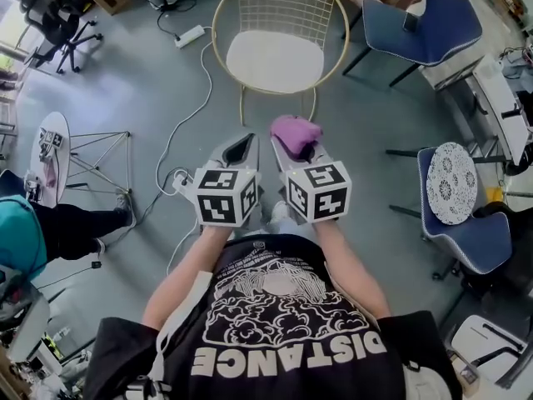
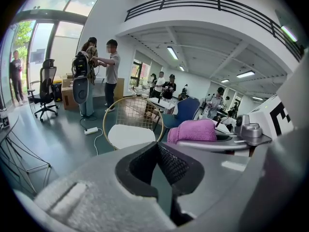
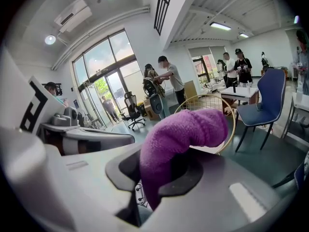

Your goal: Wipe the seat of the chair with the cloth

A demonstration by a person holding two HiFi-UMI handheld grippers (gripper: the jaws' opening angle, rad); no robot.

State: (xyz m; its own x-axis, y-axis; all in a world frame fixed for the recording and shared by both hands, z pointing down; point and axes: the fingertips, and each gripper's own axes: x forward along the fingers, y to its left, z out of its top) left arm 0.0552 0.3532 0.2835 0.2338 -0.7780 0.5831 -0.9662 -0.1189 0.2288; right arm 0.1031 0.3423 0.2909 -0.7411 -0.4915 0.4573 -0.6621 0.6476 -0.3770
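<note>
Black T-shirt (image 1: 287, 307) down low, both arms out front. Right gripper (image 1: 301, 152) is clamped on the purple cloth (image 1: 295, 132), left gripper (image 1: 240, 146) has its jaws pressed together on nothing. Cloth sits near the gold wire chair (image 1: 279, 7), short of its white seat (image 1: 273, 61), not touching.

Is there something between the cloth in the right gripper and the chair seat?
Nothing visible. The right gripper holds the cloth, and only bare floor lies between it and the white chair seat.

Head camera looking steeply down over left gripper (image 1: 240, 147) and right gripper (image 1: 296, 150), gripper cameras riding close behind their jaws, facing forward, all three sharing the wire chair (image 1: 275, 61) ahead and the purple cloth (image 1: 296, 132)
</note>
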